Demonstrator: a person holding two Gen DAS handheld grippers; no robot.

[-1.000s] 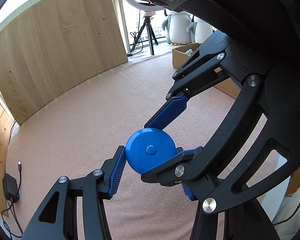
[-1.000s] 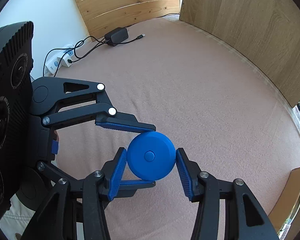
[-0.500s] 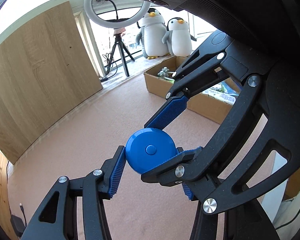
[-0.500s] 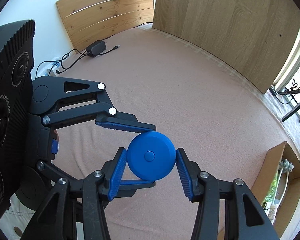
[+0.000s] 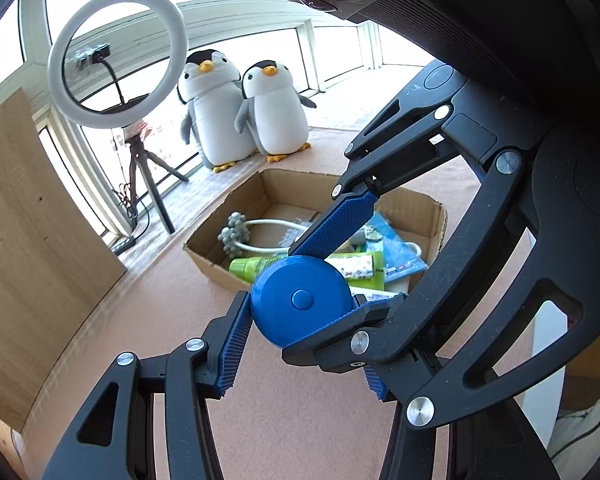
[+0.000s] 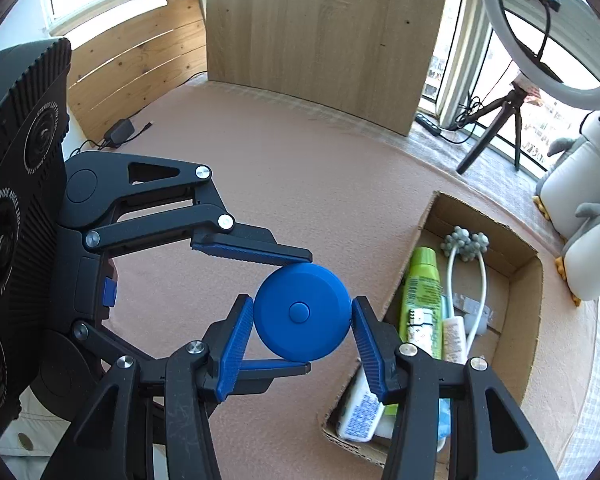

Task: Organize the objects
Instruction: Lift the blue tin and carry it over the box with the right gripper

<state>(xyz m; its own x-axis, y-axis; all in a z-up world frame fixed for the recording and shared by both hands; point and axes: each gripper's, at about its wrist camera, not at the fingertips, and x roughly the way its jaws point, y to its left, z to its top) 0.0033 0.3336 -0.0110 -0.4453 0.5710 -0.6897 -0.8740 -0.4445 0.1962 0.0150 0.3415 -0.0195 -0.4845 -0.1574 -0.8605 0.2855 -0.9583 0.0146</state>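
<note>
A round blue disc (image 5: pixel 301 300) with a centre button hangs above the pink carpet, gripped by both grippers at once. My left gripper (image 5: pixel 300 310) pinches its sides from below in the left wrist view; the right gripper (image 5: pixel 290 304) crosses in from the upper right and clamps it above and below. In the right wrist view the disc (image 6: pixel 301 312) sits between the right gripper's (image 6: pixel 301 322) blue pads, while the left gripper (image 6: pixel 309 312) reaches in from the left. An open cardboard box (image 6: pixel 427 216) lies just beyond the disc.
The box (image 5: pixel 210 254) holds a green tube (image 6: pixel 419 284), a grey massager (image 6: pixel 463 242), a white tube and a blue packet (image 5: pixel 395 248). Two plush penguins (image 5: pixel 240 112) and a ring light on a tripod (image 5: pixel 116 56) stand behind it. A wooden panel (image 6: pixel 323 32) and a charger (image 6: pixel 118 132) border the carpet.
Both grippers swung together with the disc across the carpet and rose a little. The cardboard box, penguins and ring light came into full view. The grip stayed the same.
</note>
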